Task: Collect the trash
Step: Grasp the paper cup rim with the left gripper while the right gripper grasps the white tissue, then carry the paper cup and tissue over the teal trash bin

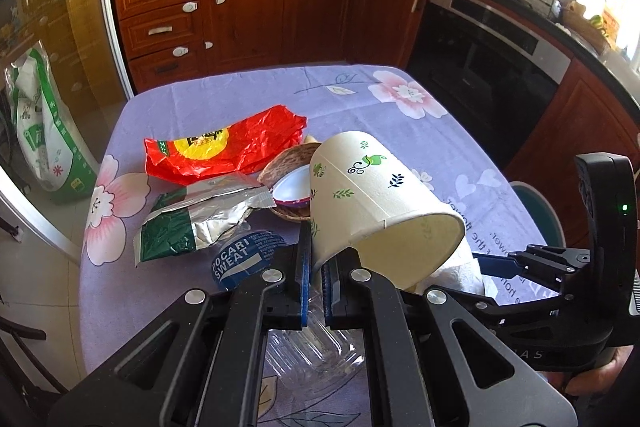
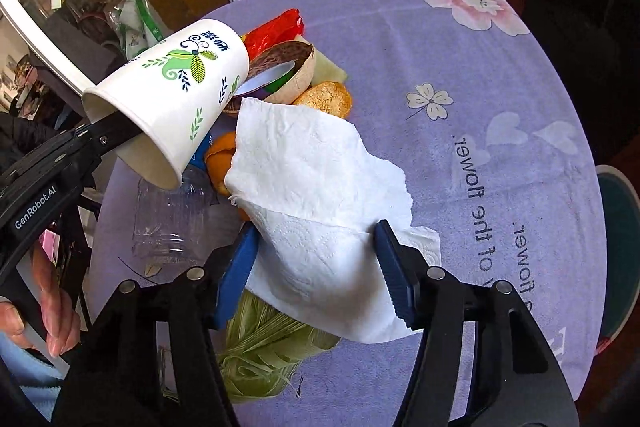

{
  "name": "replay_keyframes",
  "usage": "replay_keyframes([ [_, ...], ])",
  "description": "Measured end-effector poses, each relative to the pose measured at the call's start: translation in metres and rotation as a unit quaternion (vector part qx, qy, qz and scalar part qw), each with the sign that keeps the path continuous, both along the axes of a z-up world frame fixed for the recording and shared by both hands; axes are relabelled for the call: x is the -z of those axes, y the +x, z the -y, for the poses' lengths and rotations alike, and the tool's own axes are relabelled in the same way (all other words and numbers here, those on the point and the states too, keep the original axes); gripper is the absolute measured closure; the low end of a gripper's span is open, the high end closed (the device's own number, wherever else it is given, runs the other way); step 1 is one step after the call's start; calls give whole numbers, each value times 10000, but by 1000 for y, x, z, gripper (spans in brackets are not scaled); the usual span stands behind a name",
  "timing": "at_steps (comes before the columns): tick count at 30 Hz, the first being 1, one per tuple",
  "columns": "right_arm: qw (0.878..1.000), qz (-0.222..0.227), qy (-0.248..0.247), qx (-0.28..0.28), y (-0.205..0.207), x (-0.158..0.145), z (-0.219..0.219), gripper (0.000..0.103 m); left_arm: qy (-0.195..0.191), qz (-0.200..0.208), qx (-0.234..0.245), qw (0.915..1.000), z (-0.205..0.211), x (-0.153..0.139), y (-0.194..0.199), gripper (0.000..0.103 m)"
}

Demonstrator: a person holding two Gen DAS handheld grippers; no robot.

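We hold the paper cup [image 1: 372, 203] by its rim in our left gripper [image 1: 316, 267], the pads clamped tight on the wall, the cup tilted and lifted clear of the table [image 1: 400, 131]. Our right gripper [image 2: 316, 267] stands with its jaws apart on either side of a white paper towel [image 2: 316, 179]; whether the pads press it we cannot tell.

Trash crowds the purple flowered cloth around us. From the left wrist we see a red crumpled bag [image 1: 224, 147], a green and silver foil packet [image 1: 192, 223], a clear plastic bottle [image 1: 256, 259] labelled "POCARI SWEAT" just under our fingers, and a coconut shell [image 1: 288, 163] with a small white and purple bowl [image 1: 292, 191] in it, just behind the cup.

The right wrist shows what the cup hides there: a round orange-brown piece [image 2: 324, 99], orange peel [image 2: 222, 147] partly under the towel, and green corn husk [image 2: 260, 347] below our jaws. It also reads "GenRobot.AI" on the left gripper's body, and mirrored words ending "the flower." on the cloth. A teal stool [image 2: 620, 247] stands beside the table's edge.
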State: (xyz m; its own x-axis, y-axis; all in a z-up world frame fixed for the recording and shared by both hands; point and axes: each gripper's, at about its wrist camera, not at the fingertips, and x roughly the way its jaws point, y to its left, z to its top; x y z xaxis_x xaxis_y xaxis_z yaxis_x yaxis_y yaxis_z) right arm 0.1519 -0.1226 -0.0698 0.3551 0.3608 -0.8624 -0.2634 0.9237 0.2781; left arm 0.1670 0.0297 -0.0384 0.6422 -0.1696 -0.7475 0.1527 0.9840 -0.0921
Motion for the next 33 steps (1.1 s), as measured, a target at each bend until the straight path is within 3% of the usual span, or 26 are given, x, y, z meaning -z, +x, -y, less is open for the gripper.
replay_keyframes([
  [3,10000,8,11,16,-2,-3,3,48,13,23,-7,10000,0,-2,-2,98],
  [5,10000,0,17,21,-3,-5,6,60,0,24,-14,10000,0,-3,-4,98],
  [7,10000,-11,-9,29,-5,-7,8,85,-9,46,-10,10000,1,-4,-5,98],
  [13,9999,-59,66,88,-12,-13,19,84,-14,115,24,9999,5,-10,-11,98],
  [18,9995,110,164,258,-18,-29,35,98,4,214,58,9998,8,-16,-16,98],
  [33,9889,830,221,1210,-39,-89,115,99,-101,524,736,9959,68,-50,-27,98],
])
